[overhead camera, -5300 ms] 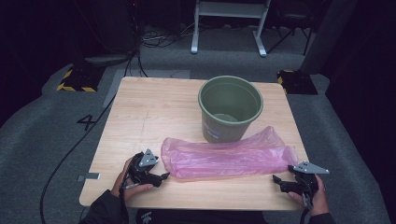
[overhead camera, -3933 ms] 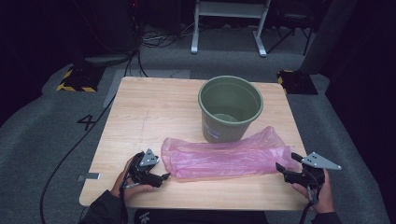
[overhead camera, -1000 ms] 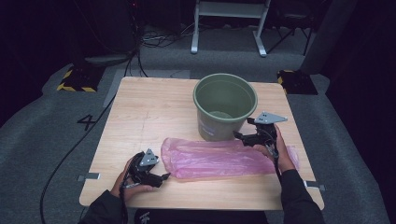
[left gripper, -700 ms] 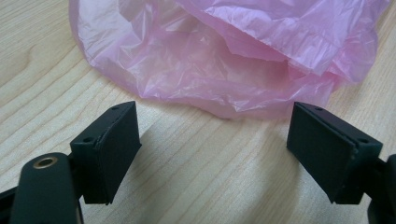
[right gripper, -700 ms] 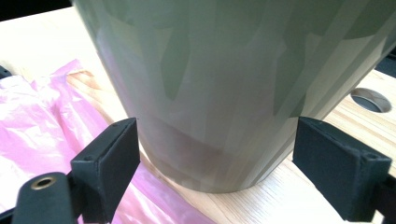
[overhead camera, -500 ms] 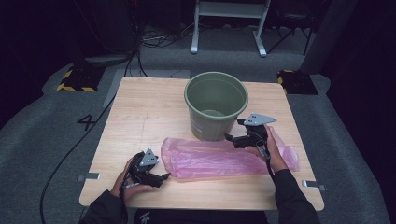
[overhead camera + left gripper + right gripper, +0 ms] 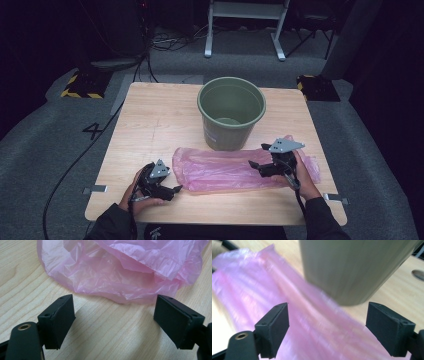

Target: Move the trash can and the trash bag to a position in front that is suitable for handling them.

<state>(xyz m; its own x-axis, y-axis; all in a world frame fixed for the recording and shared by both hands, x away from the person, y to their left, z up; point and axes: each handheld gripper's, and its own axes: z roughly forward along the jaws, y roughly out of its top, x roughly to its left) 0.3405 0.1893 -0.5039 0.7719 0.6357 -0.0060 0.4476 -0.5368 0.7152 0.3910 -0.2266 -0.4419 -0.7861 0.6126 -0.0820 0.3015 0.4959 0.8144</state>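
A crumpled pink plastic bag (image 7: 225, 170) lies flat across the front of the wooden table (image 7: 150, 120). Behind it stands a green bucket (image 7: 231, 112), upright and seemingly empty. My left gripper (image 7: 170, 190) rests on the table at the bag's left end, open, with the bag's edge (image 7: 125, 277) just beyond its jaws. My right gripper (image 7: 256, 168) hovers over the right half of the bag, open, nothing between its jaws. In the right gripper view the bag (image 7: 287, 315) lies under the jaws and the bucket wall (image 7: 352, 267) rises close ahead.
The table stands on grey carpet with a cable (image 7: 75, 165) running along the floor at left. A white metal frame (image 7: 245, 25) stands beyond the far edge. Bare wood lies left of the bucket.
The bucket has shifted left and toward the table's middle. My right gripper came in from the right edge and now sits lower over the bag. The left gripper has stayed put.
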